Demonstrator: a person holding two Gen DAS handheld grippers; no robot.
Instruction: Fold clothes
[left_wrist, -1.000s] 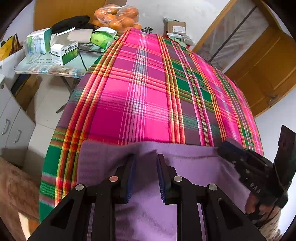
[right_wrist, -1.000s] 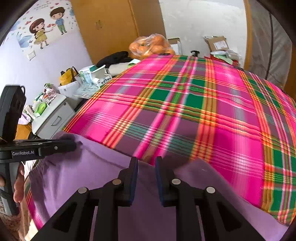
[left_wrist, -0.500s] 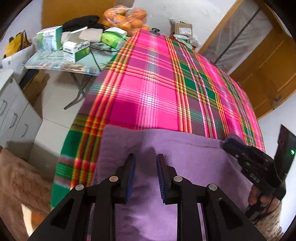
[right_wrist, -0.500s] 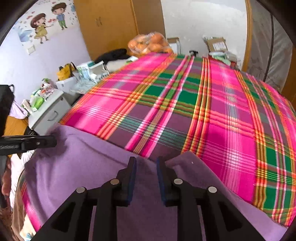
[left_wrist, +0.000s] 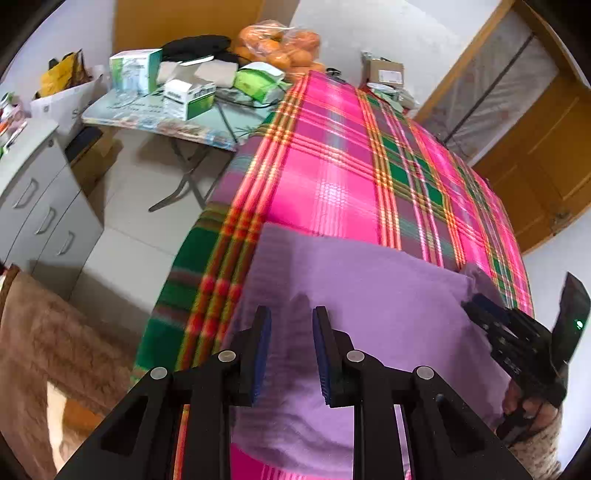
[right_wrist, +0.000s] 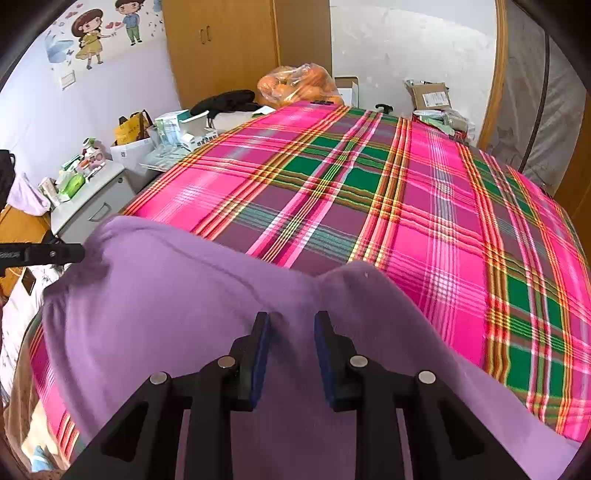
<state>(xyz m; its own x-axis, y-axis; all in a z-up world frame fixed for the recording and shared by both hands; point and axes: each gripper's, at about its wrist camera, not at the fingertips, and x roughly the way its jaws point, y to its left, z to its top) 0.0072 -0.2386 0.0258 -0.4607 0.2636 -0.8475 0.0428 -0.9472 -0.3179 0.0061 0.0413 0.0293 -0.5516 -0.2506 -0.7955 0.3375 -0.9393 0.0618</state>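
Observation:
A purple garment (left_wrist: 369, 288) lies spread across the near end of a bed covered by a pink and green plaid sheet (left_wrist: 351, 166). My left gripper (left_wrist: 291, 314) is shut on the garment's near-left part, with cloth puckered between its blue pads. In the right wrist view my right gripper (right_wrist: 291, 317) is shut on the same garment (right_wrist: 184, 314) near a raised fold. Each gripper shows in the other's view, pinching a corner: the right gripper (left_wrist: 476, 308) and the left gripper (right_wrist: 79, 253).
A folding table (left_wrist: 166, 114) with boxes stands left of the bed, with a bag of oranges (left_wrist: 280, 48) behind it. A grey drawer cabinet (left_wrist: 37, 199) and a brown blanket (left_wrist: 48, 332) are at the near left. The plaid sheet (right_wrist: 369, 192) stretches far ahead.
Both grippers have pulled back and to the left with the purple garment. Its far edge sits nearer the bed's foot, and more floor shows in the left wrist view.

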